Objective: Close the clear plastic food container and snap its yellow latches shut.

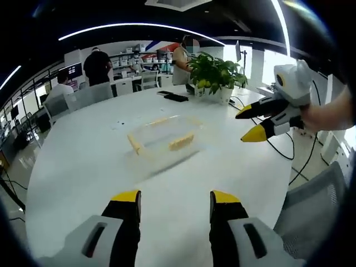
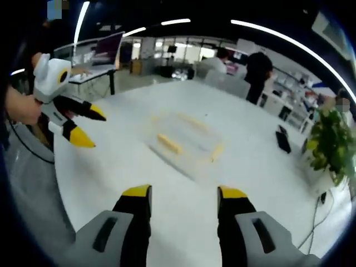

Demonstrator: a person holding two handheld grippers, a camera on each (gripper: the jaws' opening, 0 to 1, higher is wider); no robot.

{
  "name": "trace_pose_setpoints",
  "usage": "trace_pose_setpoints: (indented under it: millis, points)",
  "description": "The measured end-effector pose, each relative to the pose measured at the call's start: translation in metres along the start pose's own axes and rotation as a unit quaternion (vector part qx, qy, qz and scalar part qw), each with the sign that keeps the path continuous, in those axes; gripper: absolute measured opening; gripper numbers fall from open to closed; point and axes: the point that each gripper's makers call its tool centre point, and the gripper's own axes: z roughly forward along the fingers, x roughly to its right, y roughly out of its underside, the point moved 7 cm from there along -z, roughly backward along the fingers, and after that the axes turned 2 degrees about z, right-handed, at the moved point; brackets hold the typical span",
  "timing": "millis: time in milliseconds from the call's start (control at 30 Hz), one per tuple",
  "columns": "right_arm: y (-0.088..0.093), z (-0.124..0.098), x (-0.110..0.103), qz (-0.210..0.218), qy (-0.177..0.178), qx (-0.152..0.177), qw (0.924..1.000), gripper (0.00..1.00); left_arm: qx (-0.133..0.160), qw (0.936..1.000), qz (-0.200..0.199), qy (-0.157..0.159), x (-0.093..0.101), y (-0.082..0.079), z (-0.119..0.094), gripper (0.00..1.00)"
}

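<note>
2 hand-held grippers, each with black jaws tipped in yellow. Left gripper: jaws apart, nothing between them, held above the near part of the white table; seen from the right gripper view it sits at the left, jaws parted, gripped by a person's hand. Right gripper: jaws apart, empty, above the table; in the left gripper view it enters from the right, jaws parted, held by a hand

1 clear plastic food container, resting on the table near its middle, ahead of both grippers and touched by neither; also blurred in the right gripper view. Yellow latches visible along its sides; whether the lid is shut, cannot tell

1 potted plant with green leaves at the far table edge, a dark flat object just beside it

Several people standing and seated beyond the table among desks

Black cables trailing off the table's right edge
</note>
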Motion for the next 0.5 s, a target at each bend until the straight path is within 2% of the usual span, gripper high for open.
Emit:
trace_pose_setpoints:
  millis: [333,500]
  points:
    - [0.012,-0.027,-0.015,0.008,0.012,0.005,0.9999,0.44,0.006,0.9998,-0.018,-0.01,0.018,0.008,-0.027,0.44]
    - [0.014,-0.037,-0.02,0.042,0.022,0.02,0.9987,0.44,0.009,0.9996,-0.025,-0.011,0.024,0.007,-0.034,0.44]
